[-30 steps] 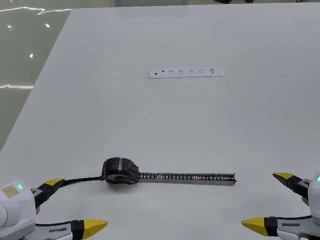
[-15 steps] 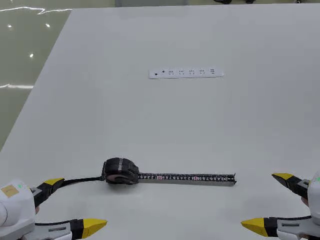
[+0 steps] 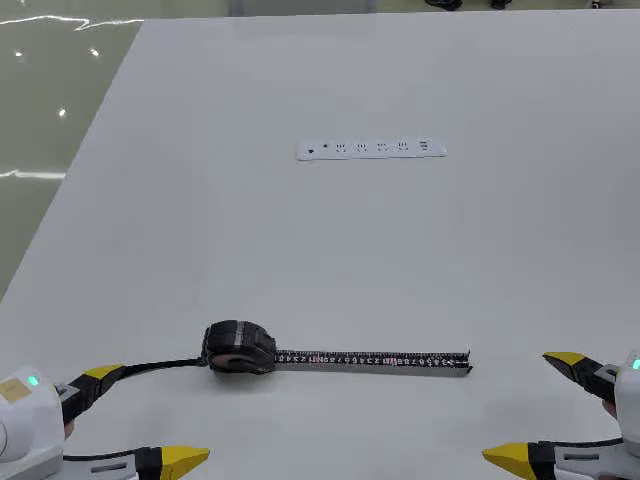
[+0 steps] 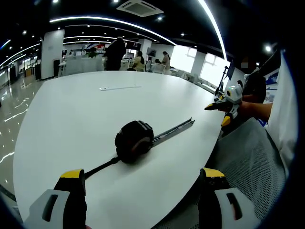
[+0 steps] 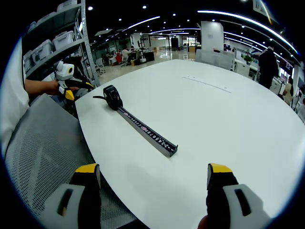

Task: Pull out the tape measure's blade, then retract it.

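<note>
The tape measure (image 3: 240,347) sits on the white table (image 3: 330,240) near its near edge, left of centre. Its blade (image 3: 375,358) is pulled out and lies flat, running to the right. A dark strap (image 3: 160,364) trails left from the case and ends just beside the far jaw of the left gripper (image 3: 145,415); whether they touch cannot be told. That gripper's jaws are spread wide and hold nothing. The right gripper (image 3: 535,407) hangs at the near right, beyond the blade's tip and apart from it, its jaws also spread wide and empty. A white power strip (image 3: 371,148) lies farther back, well apart.
</note>
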A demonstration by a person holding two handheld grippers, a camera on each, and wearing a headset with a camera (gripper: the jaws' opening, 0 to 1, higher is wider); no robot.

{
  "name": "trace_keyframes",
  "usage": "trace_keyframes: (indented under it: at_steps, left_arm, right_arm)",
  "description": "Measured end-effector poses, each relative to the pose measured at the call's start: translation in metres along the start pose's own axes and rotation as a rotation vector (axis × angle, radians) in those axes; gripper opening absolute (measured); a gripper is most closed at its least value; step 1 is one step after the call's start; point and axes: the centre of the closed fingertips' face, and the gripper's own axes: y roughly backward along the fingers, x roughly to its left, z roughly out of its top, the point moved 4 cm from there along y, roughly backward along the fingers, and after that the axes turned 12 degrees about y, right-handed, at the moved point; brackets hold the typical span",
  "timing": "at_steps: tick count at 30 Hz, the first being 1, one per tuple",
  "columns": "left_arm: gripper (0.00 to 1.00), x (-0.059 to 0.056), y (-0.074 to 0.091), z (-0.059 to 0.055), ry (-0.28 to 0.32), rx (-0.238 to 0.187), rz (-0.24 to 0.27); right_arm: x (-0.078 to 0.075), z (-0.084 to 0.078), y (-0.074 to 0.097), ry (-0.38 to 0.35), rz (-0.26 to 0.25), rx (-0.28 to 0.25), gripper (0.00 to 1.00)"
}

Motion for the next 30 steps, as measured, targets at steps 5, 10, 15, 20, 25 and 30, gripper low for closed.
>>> trace_keyframes:
  at_steps: [5, 10, 15, 20, 25, 30]
  left_arm:
    - [0.96, -0.0003, 0.0005, -0.0004, 0.000, 0.006, -0.004]
    - [0.96, 0.0014, 0.0014, 0.0020, 0.004, -0.001, 0.004]
    - [0.96, 0.0009, 0.0012, 0.0017, 0.006, 0.003, 0.002]
    - [0.96, 0.0003, 0.0011, 0.0011, 0.004, 0.006, 0.000]
    - [0.96, 0.0003, 0.0009, 0.0026, 0.004, -0.001, 0.008]
    - [0.95, 0.0016, -0.0021, 0.0019, 0.013, 0.014, 0.023]
  right_arm:
    - [0.0001, -0.0010, -0.0003, -0.004, 0.004, 0.002, 0.94]
    - [-0.0019, -0.0008, -0.0007, -0.005, 0.006, 0.002, 0.94]
    - [-0.0029, -0.0002, -0.0005, -0.005, 0.003, 0.002, 0.94]
    - [-0.0031, -0.0002, -0.0002, -0.004, 0.002, 0.001, 0.94]
    - [-0.0021, 0.0002, -0.0013, -0.003, 0.003, -0.003, 0.94]
    - [-0.0008, 0.0027, -0.0027, -0.002, 0.015, -0.014, 0.92]
